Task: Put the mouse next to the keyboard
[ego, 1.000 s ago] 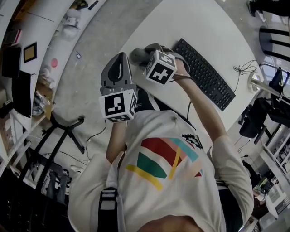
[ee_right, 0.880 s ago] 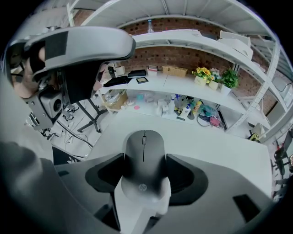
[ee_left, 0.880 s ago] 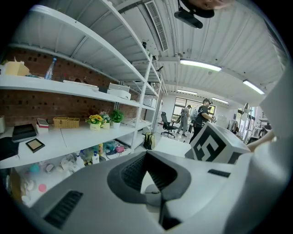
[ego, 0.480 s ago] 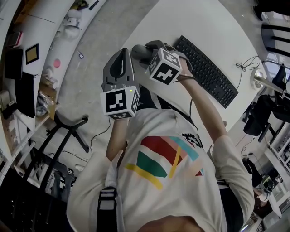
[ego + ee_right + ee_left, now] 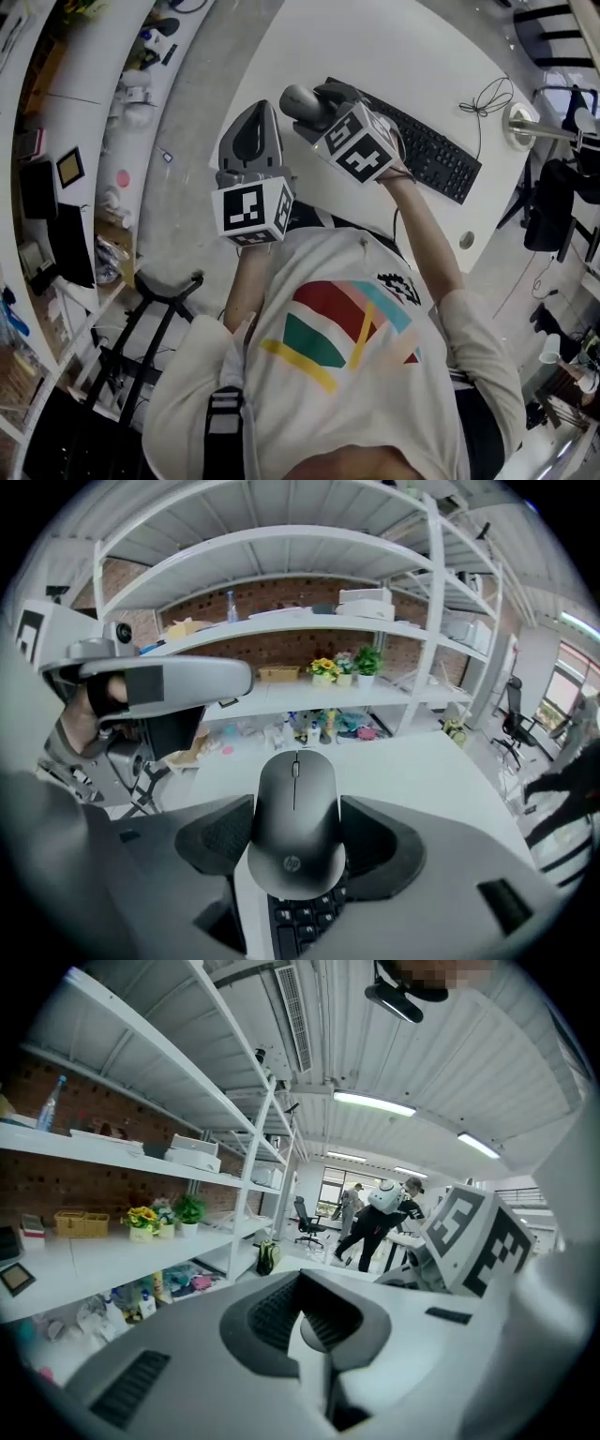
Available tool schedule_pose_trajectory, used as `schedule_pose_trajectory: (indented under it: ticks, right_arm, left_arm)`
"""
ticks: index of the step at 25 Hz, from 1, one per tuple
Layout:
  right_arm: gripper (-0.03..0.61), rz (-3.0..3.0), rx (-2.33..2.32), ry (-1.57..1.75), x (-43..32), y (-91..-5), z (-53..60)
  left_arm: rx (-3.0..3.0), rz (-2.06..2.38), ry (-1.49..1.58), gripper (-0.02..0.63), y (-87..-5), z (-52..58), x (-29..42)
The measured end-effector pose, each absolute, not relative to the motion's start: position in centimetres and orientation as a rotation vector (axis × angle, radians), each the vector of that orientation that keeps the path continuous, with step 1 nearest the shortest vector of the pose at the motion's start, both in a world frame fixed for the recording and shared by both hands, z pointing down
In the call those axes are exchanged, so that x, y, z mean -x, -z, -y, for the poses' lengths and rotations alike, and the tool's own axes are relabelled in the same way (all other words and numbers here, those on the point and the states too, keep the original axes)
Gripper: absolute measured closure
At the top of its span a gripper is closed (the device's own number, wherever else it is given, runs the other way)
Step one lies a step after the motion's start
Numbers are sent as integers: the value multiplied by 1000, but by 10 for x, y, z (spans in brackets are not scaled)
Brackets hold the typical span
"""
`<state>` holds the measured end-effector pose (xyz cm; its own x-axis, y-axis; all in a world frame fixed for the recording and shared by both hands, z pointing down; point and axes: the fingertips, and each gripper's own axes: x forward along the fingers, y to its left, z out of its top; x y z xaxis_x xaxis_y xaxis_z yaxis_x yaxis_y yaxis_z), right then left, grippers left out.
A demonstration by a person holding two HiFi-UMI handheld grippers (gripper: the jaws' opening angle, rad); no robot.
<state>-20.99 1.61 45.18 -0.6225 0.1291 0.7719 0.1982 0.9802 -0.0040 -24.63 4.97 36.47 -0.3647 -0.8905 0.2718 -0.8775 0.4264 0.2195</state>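
A dark grey mouse (image 5: 297,99) is clamped between the jaws of my right gripper (image 5: 314,101), above the near left end of the black keyboard (image 5: 427,150) on the white table (image 5: 375,42). In the right gripper view the mouse (image 5: 295,822) fills the gap between the pads of the right gripper (image 5: 295,841), with keyboard keys (image 5: 302,922) just under it. My left gripper (image 5: 251,141) hovers to the left of the mouse, off the table's edge, shut with nothing in it. Its jaws (image 5: 314,1321) point out at the room.
A thin cable (image 5: 485,95) and a round metal base (image 5: 518,122) lie past the keyboard's far end. White shelves (image 5: 56,141) with small items run along the left. A chair base (image 5: 155,309) stands on the floor beside the person. People stand far off in the left gripper view.
My right gripper has carried the mouse a little up and over the keyboard's near end. The left gripper kept its place beside it. The head camera has swung.
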Motion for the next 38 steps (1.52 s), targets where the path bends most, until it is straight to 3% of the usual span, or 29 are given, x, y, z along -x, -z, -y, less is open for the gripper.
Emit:
schedule_pose_trajectory:
  ticks: [16, 38]
  right_arm:
    - [278, 2236, -469, -231, 18, -436, 135]
    - [278, 2034, -1065, -600, -247, -475, 185]
  left_arm:
    - [-1991, 1939, -90, 572, -362, 85, 91]
    - [-2209, 1644, -255, 572, -381, 136, -72]
